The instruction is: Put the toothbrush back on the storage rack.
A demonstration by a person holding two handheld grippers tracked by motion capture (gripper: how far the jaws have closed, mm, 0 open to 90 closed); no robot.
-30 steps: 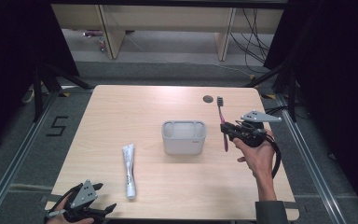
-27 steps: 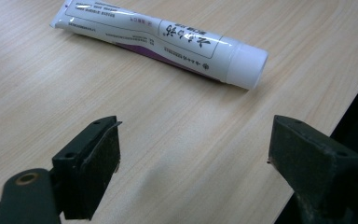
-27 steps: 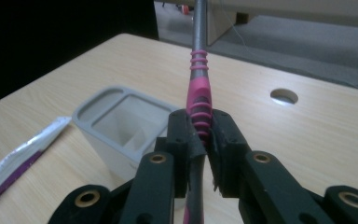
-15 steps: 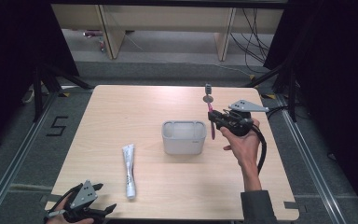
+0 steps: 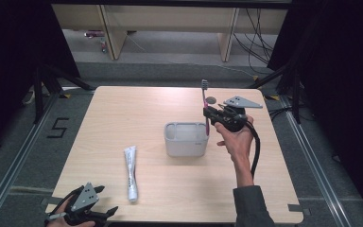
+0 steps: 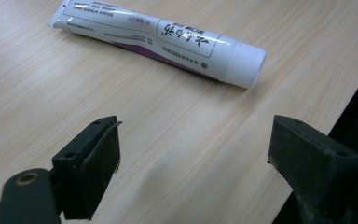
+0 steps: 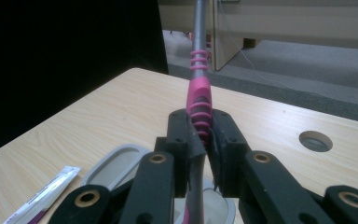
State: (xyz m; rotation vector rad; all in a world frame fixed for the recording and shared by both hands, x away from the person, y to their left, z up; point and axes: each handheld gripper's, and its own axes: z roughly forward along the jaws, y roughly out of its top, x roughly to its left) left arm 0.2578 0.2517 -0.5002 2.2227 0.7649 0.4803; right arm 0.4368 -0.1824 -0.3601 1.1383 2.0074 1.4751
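Toothpaste tube [image 6: 158, 39] label: small print, unreadable.

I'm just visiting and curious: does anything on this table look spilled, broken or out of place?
Nothing stands out. The toothpaste tube lies flat and capped on the table, the grey holder stands upright, and the right gripper holds the pink toothbrush upright beside it. No spill or damage shows.
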